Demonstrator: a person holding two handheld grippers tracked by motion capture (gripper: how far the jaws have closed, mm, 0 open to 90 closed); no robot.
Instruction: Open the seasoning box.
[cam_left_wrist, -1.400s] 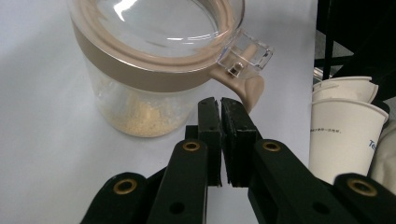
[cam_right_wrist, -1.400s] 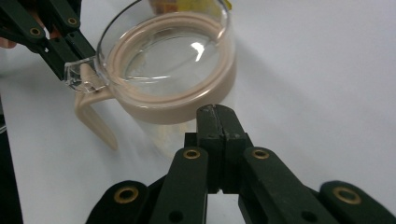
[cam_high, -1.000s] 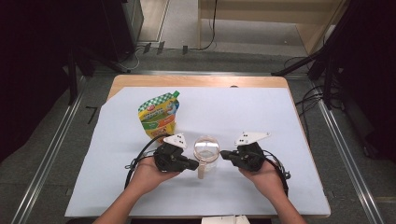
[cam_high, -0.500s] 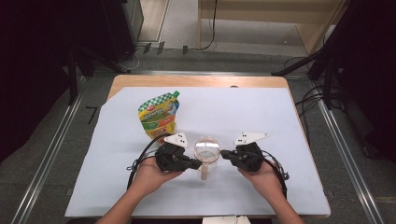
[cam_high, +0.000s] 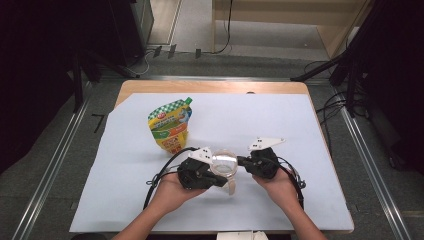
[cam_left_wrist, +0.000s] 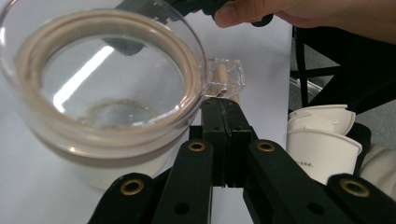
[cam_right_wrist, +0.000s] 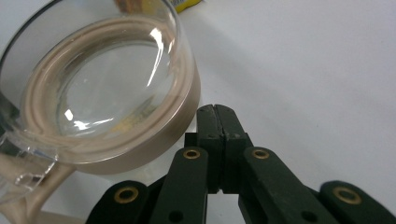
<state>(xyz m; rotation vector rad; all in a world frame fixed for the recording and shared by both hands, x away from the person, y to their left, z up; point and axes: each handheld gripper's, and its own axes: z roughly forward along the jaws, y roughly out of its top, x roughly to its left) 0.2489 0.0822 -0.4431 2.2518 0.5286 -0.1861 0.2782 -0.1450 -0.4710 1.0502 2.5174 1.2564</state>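
Glass jar (cam_high: 223, 162) with the beige lid ring is the thing being worked on, sitting near the front middle of the white sheet (cam_high: 280, 120) that covers the table, right between the two grippers.

Going left to right in the high view: furthest left and a bit toward the back is a green and yellow stand-up pouch (cam_high: 171, 125), upright, well apart from the jar. Next comes the left gripper (cam_high: 220, 181), held in the left hand (cam_high: 172, 192), with its black cable looping off to the left. Its tip points right, toward the lower left side of the jar. In the left gripper view (cam_left_wrist: 223, 122) the two black jaws are pressed flat together with nothing between them, and the tip sits right at the clear latch tab (cam_left_wrist: 225, 80) on the jar's side. Can't honestly say if it's touching the tab or just under it.

Then the jar itself, lid on, with a beige handle-like piece (cam_high: 231, 186) sticking out toward the person.

On the right is the right gripper (cam_high: 242, 161) in the right hand (cam_high: 280, 187), grey plate on top, tip pointing left at the jar. The right gripper view (cam_right_wrist: 215, 112) shows its jaws squeezed together too, empty, just beside the jar's lid ring.

The left gripper view also catches a stack of white paper cups (cam_left_wrist: 322, 140) off past the edge of the sheet.
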